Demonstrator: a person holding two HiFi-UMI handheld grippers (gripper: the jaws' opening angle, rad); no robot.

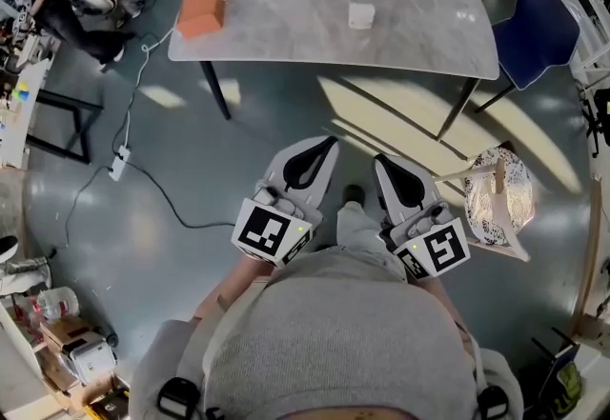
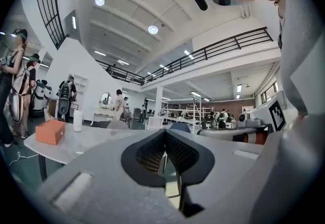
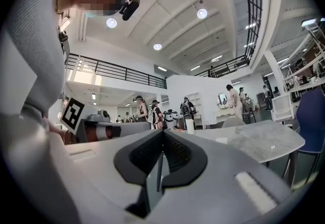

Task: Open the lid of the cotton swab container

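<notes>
Grey stone table [image 1: 419, 28] ahead of me, small white cotton swab container [image 1: 360, 15] sitting on it, my left gripper [image 1: 328, 142] and right gripper [image 1: 380, 162] both closed tight, holding nothing, well back from the table

small white container [image 1: 360, 15], perhaps closed, on table [image 1: 286, 23]

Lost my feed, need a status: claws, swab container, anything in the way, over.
Both shut and empty: left claw, right claw. Ahead on the table, white container untouched, claws well short. Nearest clutter: orange box, well left of it.
</notes>
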